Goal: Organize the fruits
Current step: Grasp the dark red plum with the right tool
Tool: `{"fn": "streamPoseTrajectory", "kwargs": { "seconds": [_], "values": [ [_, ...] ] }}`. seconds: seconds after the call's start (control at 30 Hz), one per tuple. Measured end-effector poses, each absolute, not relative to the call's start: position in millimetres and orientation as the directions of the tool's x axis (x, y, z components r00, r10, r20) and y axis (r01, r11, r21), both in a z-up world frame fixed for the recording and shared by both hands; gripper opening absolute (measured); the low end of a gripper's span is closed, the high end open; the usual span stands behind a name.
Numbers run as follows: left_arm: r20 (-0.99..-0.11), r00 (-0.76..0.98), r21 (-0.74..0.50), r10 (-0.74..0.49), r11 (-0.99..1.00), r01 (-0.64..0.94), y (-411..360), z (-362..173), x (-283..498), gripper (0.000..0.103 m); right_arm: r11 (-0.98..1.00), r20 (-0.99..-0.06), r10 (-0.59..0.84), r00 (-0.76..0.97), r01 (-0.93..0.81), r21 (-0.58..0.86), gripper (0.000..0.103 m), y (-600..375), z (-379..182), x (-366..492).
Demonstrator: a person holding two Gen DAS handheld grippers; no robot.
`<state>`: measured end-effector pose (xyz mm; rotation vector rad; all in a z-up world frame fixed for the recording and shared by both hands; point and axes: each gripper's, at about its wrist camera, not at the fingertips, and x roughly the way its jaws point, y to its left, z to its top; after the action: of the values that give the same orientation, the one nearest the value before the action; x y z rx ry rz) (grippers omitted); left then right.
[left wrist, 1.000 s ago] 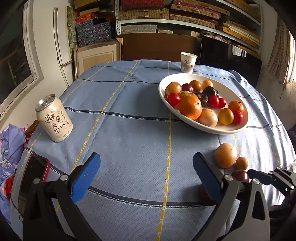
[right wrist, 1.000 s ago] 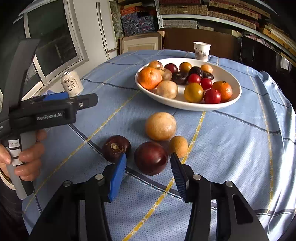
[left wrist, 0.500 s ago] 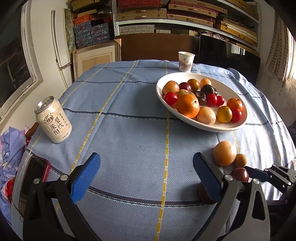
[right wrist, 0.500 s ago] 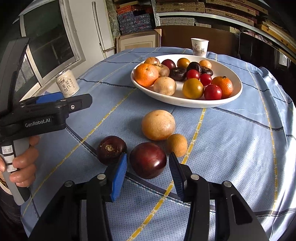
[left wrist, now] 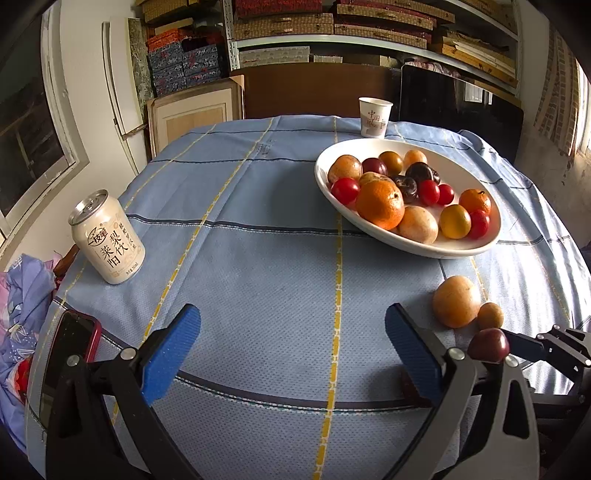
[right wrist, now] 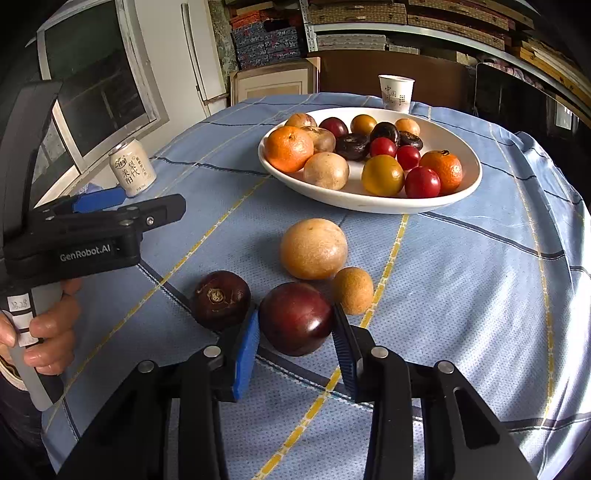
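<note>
Both fingers (right wrist: pixel 246 345) touch the plum (right wrist: pixel 295 318) (tablecloth (right wrist: pixel 461 295) beyond) — bare.

A table (left wrist: pixel 280 258) under blue checked cloth carries a white fruit bowl (left wrist: pixel 476 247) and paper cup (left wrist: pixel 375 116) toward its far edge, a can (left wrist: pixel 107 242) and phone (left wrist: pixel 68 363) at its left edge, and four loose fruits (right wrist: pixel 314 249) near its front edge.

This looks like a room in a home that is also used to store things. A counter (left wrist: pixel 280 258) with a blue checked cloth (right wrist: pixel 461 280) holds a white bowl (left wrist: pixel 458 249) of fruit, a drink can (left wrist: pixel 107 242) and a paper cup (left wrist: pixel 373 116). Behind it, long shelves (left wrist: pixel 369 35) are packed with flat boxes (left wrist: pixel 284 24) stacked in rows. A window (right wrist: pixel 94 88) sits in the white wall. A phone in a red case (left wrist: pixel 70 363) lies at the counter's edge.
</note>
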<state>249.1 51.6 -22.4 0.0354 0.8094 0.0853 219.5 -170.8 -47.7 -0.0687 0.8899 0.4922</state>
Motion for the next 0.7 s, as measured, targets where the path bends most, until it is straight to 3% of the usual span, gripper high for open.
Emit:
{"fn": "streamPoseTrajectory", "kwargs": {
  "seconds": [0.7],
  "values": [
    [-0.726, 0.685, 0.081, 0.063, 0.997, -0.006, 43, -27, 248, 0.098, 0.91, -0.685, 0.397, 0.611, -0.362, 0.204, 0.039, -200, -26, 222]
  ]
}}
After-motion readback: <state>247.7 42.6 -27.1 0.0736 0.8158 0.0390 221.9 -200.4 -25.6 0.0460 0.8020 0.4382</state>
